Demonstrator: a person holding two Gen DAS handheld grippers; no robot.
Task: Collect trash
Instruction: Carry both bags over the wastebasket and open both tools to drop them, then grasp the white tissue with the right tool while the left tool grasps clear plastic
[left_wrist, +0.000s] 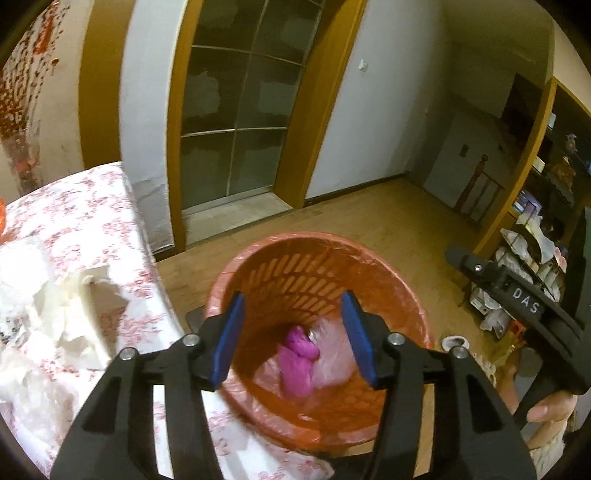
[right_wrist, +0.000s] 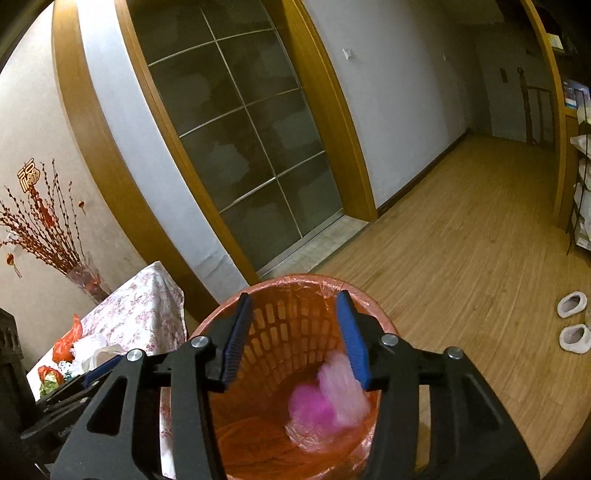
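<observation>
An orange slotted trash basket (left_wrist: 258, 266) with a red liner stands on the floor beside the table; it also shows in the right wrist view (right_wrist: 295, 284). Inside lie a magenta wad (left_wrist: 297, 360) and a pale clear plastic bag (left_wrist: 332, 354). In the right wrist view the magenta wad (right_wrist: 310, 406) and the blurred pale bag (right_wrist: 343, 387) sit under the fingers. My left gripper (left_wrist: 293, 339) is open and empty over the basket. My right gripper (right_wrist: 295, 338) is open and empty over the basket too, and shows from the side in the left wrist view (left_wrist: 509, 291).
A table with a floral cloth (left_wrist: 92, 206) holds crumpled white tissues (left_wrist: 74, 302); an orange bag (right_wrist: 68, 339) and other wrappers lie on it too. A glass sliding door (left_wrist: 236, 110), wooden floor (right_wrist: 461, 240), shelves (left_wrist: 535, 240), two white slippers (right_wrist: 572, 321).
</observation>
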